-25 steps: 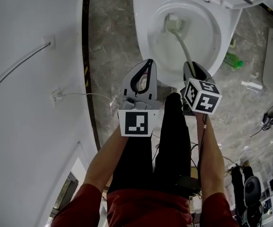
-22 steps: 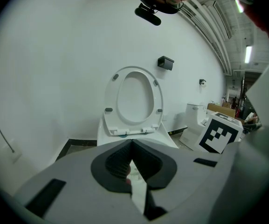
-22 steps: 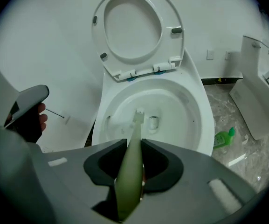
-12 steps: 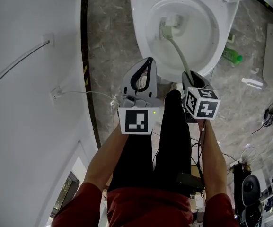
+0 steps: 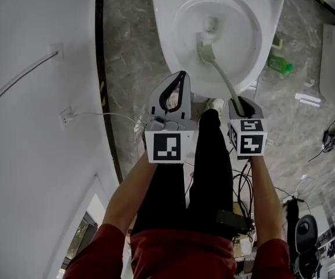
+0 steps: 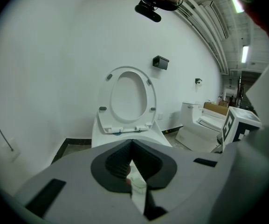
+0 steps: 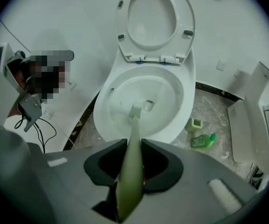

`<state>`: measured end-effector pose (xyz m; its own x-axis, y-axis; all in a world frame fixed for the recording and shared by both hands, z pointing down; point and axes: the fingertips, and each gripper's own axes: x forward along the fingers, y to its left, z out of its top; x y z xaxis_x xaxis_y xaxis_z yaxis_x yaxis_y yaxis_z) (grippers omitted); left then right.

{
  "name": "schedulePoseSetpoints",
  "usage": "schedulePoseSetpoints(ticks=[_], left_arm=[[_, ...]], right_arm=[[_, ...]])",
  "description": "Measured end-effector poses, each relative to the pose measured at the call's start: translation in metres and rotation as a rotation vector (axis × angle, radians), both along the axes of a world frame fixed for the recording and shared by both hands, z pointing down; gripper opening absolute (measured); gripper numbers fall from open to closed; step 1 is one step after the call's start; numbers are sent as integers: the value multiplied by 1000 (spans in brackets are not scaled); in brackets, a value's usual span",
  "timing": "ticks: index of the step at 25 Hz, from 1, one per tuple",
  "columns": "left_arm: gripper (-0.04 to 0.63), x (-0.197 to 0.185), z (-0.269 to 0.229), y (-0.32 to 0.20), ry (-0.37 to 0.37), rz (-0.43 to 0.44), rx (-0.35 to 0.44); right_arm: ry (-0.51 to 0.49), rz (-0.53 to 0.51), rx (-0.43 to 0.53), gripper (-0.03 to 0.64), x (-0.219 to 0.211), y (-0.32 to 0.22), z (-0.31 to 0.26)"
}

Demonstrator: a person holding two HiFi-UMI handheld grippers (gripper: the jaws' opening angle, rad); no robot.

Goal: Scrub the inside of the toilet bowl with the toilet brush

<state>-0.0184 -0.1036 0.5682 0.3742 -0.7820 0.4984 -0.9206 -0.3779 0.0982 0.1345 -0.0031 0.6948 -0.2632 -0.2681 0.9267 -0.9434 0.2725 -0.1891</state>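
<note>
The head view is filled at its left by a white wall, on which a socket is set, and a grey marbled floor is seen just beside it. Next, the left gripper is held above the floor near the front of the toilet bowl. In the left gripper view, this left gripper is shown with its jaws brought together at the tips and nothing caught between them. The raised seat is seen upright beyond it. Legs in black trousers are seen between the two grippers. Further right, the toilet brush is slanted down into the bowl, with its head laid against the white inner wall close to the drain. The pale green handle is clamped in the right gripper, which is held just off the front rim. The right gripper view confirms this. The jaws of the right gripper are closed on the handle of the toilet brush, and the bristles are placed inside the toilet bowl, below the lifted seat. At the right, a green bottle is found lying on the floor beside the bowl, and the same bottle is shown in the right gripper view.
</note>
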Motion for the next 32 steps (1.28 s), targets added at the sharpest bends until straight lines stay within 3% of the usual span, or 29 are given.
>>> schedulePoseSetpoints(ticks=[6, 19, 28, 32], left_arm=[[5, 6, -1, 0, -3, 8, 3], [5, 7, 1, 0, -6, 5, -7], [5, -2, 2, -2, -8, -11, -5], [5, -7, 2, -3, -10, -15, -7]], right_arm=[[75, -50, 28, 106, 16, 0, -10], [198, -24, 148, 106, 42, -47, -11], [158, 111, 168, 104, 42, -93, -5], [137, 109, 170, 104, 32, -103, 3]])
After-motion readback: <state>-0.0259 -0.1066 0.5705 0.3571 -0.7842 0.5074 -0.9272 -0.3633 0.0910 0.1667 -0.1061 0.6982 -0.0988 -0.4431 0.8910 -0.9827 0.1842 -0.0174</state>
